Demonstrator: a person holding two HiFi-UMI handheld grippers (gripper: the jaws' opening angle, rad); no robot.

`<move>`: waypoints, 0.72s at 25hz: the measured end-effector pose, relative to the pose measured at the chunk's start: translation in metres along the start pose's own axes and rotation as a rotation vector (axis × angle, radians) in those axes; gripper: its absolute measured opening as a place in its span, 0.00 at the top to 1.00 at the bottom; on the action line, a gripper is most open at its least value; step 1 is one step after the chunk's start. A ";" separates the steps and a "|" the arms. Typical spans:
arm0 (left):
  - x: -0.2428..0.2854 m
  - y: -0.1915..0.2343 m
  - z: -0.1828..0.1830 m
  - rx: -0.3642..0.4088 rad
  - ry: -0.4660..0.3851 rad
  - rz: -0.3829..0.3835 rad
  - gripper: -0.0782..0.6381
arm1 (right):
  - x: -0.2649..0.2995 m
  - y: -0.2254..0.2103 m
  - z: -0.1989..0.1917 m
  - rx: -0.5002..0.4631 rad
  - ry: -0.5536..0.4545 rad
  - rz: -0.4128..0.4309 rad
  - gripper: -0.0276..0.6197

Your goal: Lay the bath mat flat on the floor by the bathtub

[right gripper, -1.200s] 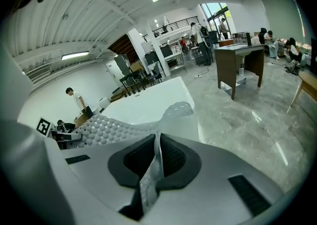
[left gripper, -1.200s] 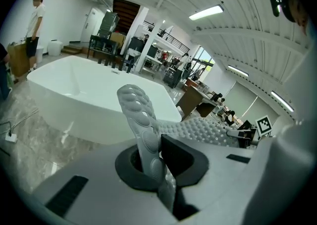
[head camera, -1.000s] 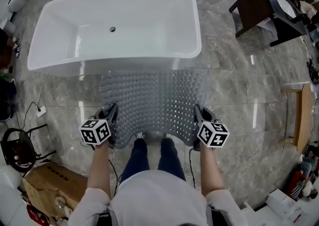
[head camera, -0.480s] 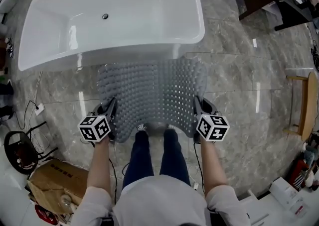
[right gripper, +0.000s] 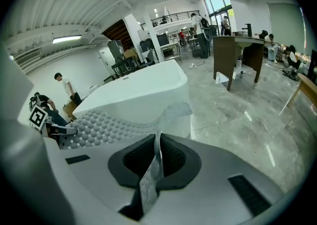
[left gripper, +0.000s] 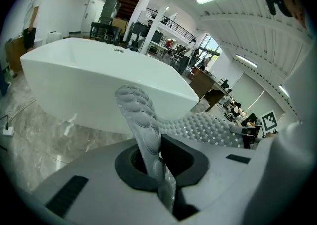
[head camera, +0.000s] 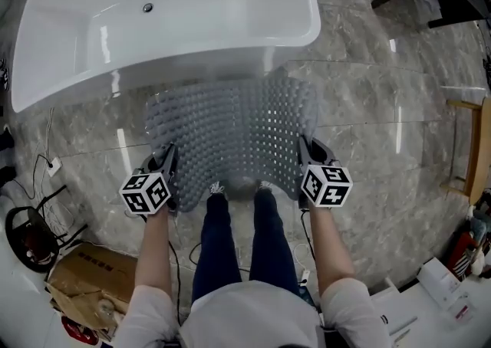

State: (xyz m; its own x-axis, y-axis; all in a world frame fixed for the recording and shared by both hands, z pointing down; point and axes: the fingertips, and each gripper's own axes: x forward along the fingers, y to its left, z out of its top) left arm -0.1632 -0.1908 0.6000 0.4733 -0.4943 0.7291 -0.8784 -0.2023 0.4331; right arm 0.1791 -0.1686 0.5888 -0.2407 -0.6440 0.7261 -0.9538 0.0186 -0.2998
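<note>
Cut off by the head view's far edge: far rim of the bathtub (head camera: pixel 192 17). Hidden behind the person's legs (head camera: pixel 217 239): near middle edge of the bath mat (head camera: pixel 230 124). Too small to tell: far figures (right gripper: pixel 63 87) across the room.

Head view: from high above, looking steeply down on bathtub (head camera: pixel 192 17) and bath mat (head camera: pixel 230 120). Left gripper view: low, close over the bath mat's left edge, facing the bathtub's side. Right gripper view: likewise, from the right edge. Shared by all 3: bathtub, bath mat.
</note>
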 end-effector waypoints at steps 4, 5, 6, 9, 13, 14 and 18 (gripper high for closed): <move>0.025 0.012 -0.009 0.002 0.007 0.001 0.83 | 0.024 -0.008 -0.016 -0.006 0.005 -0.012 0.90; 0.031 0.015 -0.012 0.001 0.007 0.002 0.83 | 0.031 -0.011 -0.020 -0.006 0.007 -0.014 0.90; 0.037 0.017 -0.014 0.001 0.009 0.004 0.83 | 0.037 -0.013 -0.024 -0.005 0.010 -0.017 0.90; 0.052 0.024 -0.023 0.010 0.020 0.009 0.83 | 0.053 -0.017 -0.036 0.000 0.025 -0.022 0.90; 0.075 0.036 -0.034 0.012 0.031 0.017 0.83 | 0.077 -0.024 -0.048 -0.007 0.037 -0.020 0.90; 0.080 0.039 -0.038 0.009 0.032 0.021 0.83 | 0.083 -0.026 -0.051 -0.008 0.040 -0.019 0.90; 0.097 0.049 -0.050 0.003 0.040 0.032 0.83 | 0.101 -0.033 -0.063 -0.012 0.052 -0.019 0.90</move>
State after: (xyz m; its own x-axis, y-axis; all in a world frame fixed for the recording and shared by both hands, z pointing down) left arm -0.1572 -0.2063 0.7186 0.4473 -0.4667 0.7630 -0.8932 -0.1893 0.4079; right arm 0.1753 -0.1867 0.7112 -0.2313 -0.6041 0.7626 -0.9603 0.0160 -0.2786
